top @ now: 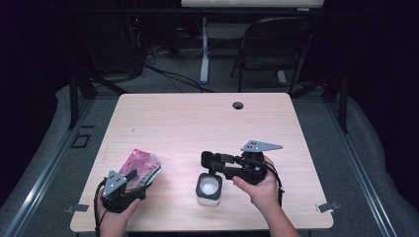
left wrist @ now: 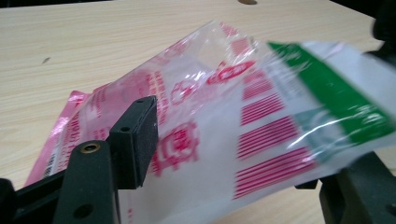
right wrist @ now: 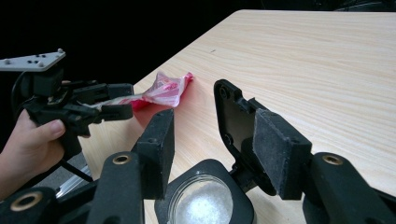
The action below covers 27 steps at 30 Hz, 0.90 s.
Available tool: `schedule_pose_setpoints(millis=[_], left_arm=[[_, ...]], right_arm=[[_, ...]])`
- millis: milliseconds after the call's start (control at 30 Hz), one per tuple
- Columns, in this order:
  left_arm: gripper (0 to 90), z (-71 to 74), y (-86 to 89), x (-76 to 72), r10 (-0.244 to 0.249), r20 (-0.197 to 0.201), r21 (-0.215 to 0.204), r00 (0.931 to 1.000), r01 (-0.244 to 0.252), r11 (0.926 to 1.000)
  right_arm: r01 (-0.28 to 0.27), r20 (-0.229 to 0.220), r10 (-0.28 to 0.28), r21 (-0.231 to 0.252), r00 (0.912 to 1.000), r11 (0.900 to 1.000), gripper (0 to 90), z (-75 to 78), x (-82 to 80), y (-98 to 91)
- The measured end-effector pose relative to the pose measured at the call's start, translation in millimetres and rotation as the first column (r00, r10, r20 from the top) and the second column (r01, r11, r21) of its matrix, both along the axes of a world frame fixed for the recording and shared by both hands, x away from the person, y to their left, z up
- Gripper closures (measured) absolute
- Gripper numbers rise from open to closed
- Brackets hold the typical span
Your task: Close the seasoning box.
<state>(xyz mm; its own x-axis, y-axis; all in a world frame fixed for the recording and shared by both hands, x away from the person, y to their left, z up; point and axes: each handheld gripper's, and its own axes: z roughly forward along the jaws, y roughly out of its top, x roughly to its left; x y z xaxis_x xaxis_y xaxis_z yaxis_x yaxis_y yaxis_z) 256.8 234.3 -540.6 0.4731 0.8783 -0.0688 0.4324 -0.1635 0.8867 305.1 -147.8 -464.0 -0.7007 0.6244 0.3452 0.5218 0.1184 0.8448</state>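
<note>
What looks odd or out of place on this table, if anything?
Nothing is spilled or broken. The only untidy thing is the pink plastic bag: crumpled, lifted at one end in the left gripper. The small jar of white stuff stands upright, lidless, under the open right gripper.

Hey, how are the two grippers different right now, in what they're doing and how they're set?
The left gripper is shut on the pink and white plastic bag, while the right gripper stands open with nothing between its jaws. The left gripper lifts one end of the bag, whose far end rests on the table; the right gripper hovers just above the small jar of white powder. Both are black and hand-held.
</note>
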Motion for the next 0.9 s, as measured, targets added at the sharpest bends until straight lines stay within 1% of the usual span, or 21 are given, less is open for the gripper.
schedule_pose_setpoints(millis=[67, 100, 133, 167, 267, 367, 433, 500, 633, 733, 867, 900], left_arm=[[36.5, -0.4, -4.4, -2.3, -0.009, -0.004, 0.009, 1.0000, 0.009, 0.9999], [36.5, -0.8, -6.4, -3.3, -0.008, -0.012, 0.015, 0.9999, 0.008, 0.9998], [36.5, -2.4, -9.1, -3.6, -0.009, -0.015, 0.011, 0.9999, 0.009, 0.9999], [36.5, -3.2, -11.3, -3.9, -0.012, -0.024, 0.019, 0.9996, 0.012, 0.9997], [36.5, -6.3, -19.5, -5.1, -0.014, -0.033, 0.032, 0.9994, 0.015, 0.9994], [36.4, -9.5, -26.8, -6.2, -0.027, -0.050, 0.052, 0.9984, 0.029, 0.9982], [36.4, -11.1, -30.4, -6.7, -0.039, -0.048, 0.058, 0.9981, 0.042, 0.9974], [36.4, -11.4, -33.3, -7.7, -0.048, -0.053, 0.066, 0.9974, 0.052, 0.9965], [36.3, -11.9, -39.6, -8.7, -0.061, -0.043, 0.074, 0.9972, 0.064, 0.9952], [34.8, -13.4, -44.2, -8.5, -0.074, -0.043, 0.090, 0.9963, 0.077, 0.9929], [34.1, -16.3, -48.3, -6.2, -0.107, -0.069, 0.123, 0.9919, 0.115, 0.9857], [33.9, -17.3, -49.4, -6.0, -0.105, -0.068, 0.121, 0.9922, 0.113, 0.9862]], right_arm=[[0.002, -0.001, -0.002, 0.003, 1.0000, 1.0000, 48.5, -0.3, 0.2, -0.3], [-0.001, -0.002, 0.001, -0.001, 1.0000, 1.0000, 48.6, -0.5, 0.3, -0.6], [-0.002, -0.003, 0.002, -0.003, 1.0000, 1.0000, 48.5, -0.7, 0.4, -0.7], [-0.002, -0.003, 0.002, -0.004, 1.0000, 1.0000, 48.5, -0.8, 0.3, -0.8], [-0.001, -0.003, 0.001, -0.001, 1.0000, 1.0000, 48.5, -0.8, 0.3, -0.8], [0.000, -0.006, 0.000, -0.003, 1.0000, 1.0000, 48.5, -1.6, 1.0, -1.3], [0.004, -0.009, -0.004, -0.007, 0.9999, 1.0000, 48.5, -2.6, 1.9, -1.6], [0.005, -0.011, -0.005, -0.002, 0.9999, 1.0000, 48.5, -3.2, 2.0, -0.9], [-0.002, -0.008, 0.002, -0.010, 1.0000, 1.0000, 48.4, -3.2, 1.1, 0.4], [-0.001, -0.008, 0.001, -0.009, 1.0000, 1.0000, 48.4, -3.2, 1.3, 0.1], [0.002, -0.011, -0.002, -0.007, 0.9999, 1.0000, 48.4, -3.2, 1.8, -0.9], [0.002, -0.012, -0.002, -0.010, 0.9999, 0.9999, 48.3, -3.5, 1.9, -1.0]])
